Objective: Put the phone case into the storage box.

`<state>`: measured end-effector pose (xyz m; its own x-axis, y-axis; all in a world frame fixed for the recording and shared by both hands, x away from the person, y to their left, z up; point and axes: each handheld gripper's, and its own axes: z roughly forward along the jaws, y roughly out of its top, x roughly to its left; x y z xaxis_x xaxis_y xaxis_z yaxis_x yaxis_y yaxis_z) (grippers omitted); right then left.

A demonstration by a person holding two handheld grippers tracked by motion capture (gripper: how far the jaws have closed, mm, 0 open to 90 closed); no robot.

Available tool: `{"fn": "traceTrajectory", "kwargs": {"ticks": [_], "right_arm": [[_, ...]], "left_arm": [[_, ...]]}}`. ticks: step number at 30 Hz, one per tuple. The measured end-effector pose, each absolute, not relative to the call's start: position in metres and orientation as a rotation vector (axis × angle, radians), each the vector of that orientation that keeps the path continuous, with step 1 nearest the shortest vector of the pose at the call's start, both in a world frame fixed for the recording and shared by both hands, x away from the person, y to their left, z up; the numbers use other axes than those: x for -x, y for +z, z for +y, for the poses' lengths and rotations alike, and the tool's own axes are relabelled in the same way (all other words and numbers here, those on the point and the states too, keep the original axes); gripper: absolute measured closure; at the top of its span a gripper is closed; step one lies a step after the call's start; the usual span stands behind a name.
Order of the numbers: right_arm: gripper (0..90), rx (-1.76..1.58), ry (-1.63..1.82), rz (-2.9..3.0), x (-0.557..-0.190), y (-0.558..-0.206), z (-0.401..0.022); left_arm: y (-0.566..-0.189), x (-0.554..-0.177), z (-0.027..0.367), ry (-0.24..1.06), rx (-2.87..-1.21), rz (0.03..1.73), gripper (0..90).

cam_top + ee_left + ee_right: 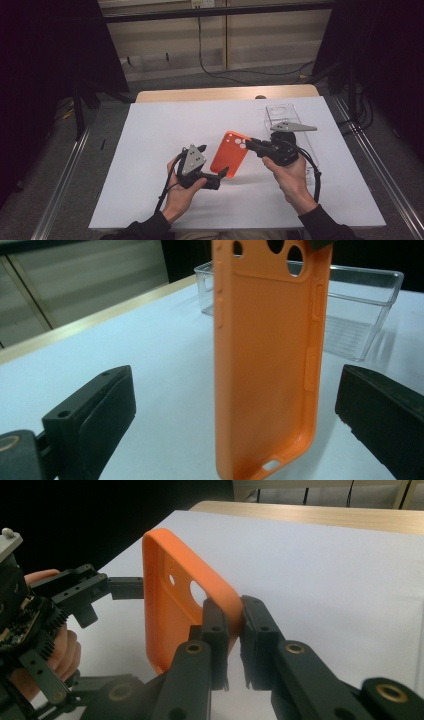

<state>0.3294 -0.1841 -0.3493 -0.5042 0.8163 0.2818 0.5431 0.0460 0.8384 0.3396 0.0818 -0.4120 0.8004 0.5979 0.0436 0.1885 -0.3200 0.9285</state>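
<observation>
Right gripper (234, 625) is clamped on the camera-hole end of the orange phone case (229, 153), holding it above the desk (150, 130). Left gripper (212, 161) stands open, its jaws either side of the case's lower end without contact. A clear tray (365, 300) sits behind.

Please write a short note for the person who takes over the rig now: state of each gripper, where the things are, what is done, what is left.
Right gripper: shut on the orange case at its camera-hole end, holding it above the table.
Left gripper: open, jaws either side of the case's lower part, not touching.
Clear tray: far right of the table, behind the right gripper.
Done: case lifted.
Left: probably close the left gripper on the case; where the case goes is unclear.
</observation>
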Motion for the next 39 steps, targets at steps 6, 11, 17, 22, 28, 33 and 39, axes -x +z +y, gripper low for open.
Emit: {"fn": "traceTrajectory", "kwargs": {"ticks": [6,11,17,22,28,33,39], "right_arm": [[81.9,-1.372,1.445,2.042,-0.33,-0.349,-0.188],[81.9,-1.364,1.442,2.033,-0.331,-0.349,-0.191],[81.9,-1.36,1.45,2.009,-0.331,-0.349,-0.195],[81.9,-1.34,1.446,1.999,-0.331,-0.348,-0.198],[82.0,-1.336,1.436,1.973,-0.33,-0.346,-0.202],[82.0,-1.32,1.433,1.968,-0.33,-0.347,-0.204],[82.0,-1.312,1.427,1.953,-0.33,-0.346,-0.208]], "left_arm": [[-0.412,-0.335,0.092,0.502,-1.851,0.625,3.7],[-0.412,-0.332,0.102,0.488,-1.836,0.644,3.7],[-0.41,-0.333,0.116,0.479,-1.824,0.671,3.6],[-0.41,-0.334,0.127,0.495,-1.802,0.688,3.6],[-0.41,-0.334,0.143,0.52,-1.792,0.719,3.5],[-0.41,-0.332,0.156,0.538,-1.776,0.74,3.6],[-0.411,-0.33,0.169,0.6,-1.746,0.768,3.1]]}}
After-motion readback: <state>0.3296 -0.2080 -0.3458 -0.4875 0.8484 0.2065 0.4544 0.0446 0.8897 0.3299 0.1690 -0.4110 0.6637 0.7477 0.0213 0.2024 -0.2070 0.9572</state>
